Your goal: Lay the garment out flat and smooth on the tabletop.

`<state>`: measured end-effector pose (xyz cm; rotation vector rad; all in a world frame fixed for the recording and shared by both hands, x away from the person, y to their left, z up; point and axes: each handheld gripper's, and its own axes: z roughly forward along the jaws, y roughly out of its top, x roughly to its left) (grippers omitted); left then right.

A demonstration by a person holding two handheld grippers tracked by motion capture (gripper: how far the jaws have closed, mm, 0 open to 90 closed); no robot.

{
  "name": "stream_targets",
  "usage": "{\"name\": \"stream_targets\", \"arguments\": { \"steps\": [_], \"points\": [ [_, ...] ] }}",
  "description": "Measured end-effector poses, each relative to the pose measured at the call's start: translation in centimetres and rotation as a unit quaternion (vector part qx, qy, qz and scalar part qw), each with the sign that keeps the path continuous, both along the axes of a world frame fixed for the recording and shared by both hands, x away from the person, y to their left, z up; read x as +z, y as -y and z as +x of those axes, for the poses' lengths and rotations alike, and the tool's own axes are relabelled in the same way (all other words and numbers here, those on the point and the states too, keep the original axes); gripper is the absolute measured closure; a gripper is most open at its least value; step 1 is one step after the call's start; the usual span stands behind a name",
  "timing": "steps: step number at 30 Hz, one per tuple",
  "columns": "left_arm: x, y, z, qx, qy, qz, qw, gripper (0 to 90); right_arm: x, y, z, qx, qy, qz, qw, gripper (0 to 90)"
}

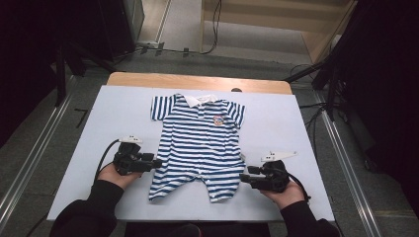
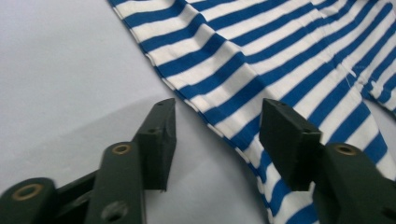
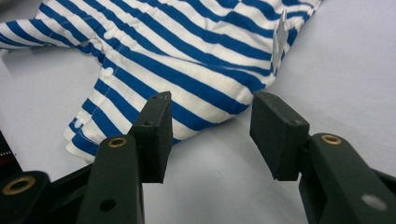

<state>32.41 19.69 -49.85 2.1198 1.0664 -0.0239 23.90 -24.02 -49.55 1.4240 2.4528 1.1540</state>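
From above my side, the high view is looking forward and down across the whole surface (image 1: 276, 123). Each gripper view is riding low, peering along its own jaws, close to the striped romper (image 1: 197, 143), whose opposite edges they are sharing with it.

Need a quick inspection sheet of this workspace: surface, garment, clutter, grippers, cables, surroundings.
Surface: pale sheet over a wooden table.
Job's things: blue-and-white striped baby romper, laid flat, collar at the far end, legs toward the person.
Clutter: nothing seen.
Grippers: left gripper open at the romper's left edge; right gripper open at its right leg; nothing clamped.
Cables: one black cable trails from each gripper; more on the floor beyond.
Surroundings: dark stands, floor rails on both sides.
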Motion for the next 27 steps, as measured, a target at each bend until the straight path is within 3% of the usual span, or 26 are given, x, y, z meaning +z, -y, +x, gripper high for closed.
{"name": "stream_targets", "arguments": {
  "steps": [3, 8, 12, 17, 21, 27],
  "points": [
    [-0.2, 0.1, 0.2, 0.002, -0.006, 0.004, 1.0000, 67.1, -0.5, -0.1, 0.0, 0.003, -0.008, 0.000, 1.0000, 46.2],
    [-0.2, 0.8, 0.6, -0.007, -0.024, 0.014, 0.9996, 87.8, -0.9, -0.7, 0.1, 0.008, -0.017, -0.005, 0.9998, 45.7],
    [-0.1, 0.6, 0.9, 0.003, -0.037, 0.008, 0.9993, 89.1, -1.2, -1.0, 0.4, 0.007, -0.022, -0.007, 0.9997, 44.8],
    [0.8, -0.5, 1.5, 0.030, -0.017, -0.010, 0.9994, 89.1, -1.4, -1.5, 1.2, 0.011, -0.025, -0.011, 0.9996, 44.8],
    [1.0, -0.7, 1.9, 0.037, -0.003, -0.006, 0.9993, 88.9, -1.2, -1.7, 1.4, 0.010, -0.019, -0.004, 0.9998, 44.8],
    [0.8, -1.0, 2.7, 0.045, 0.002, 0.005, 0.9990, 88.7, -0.1, -1.1, 0.8, -0.002, 0.004, 0.019, 0.9998, 44.8]
  ]
}}
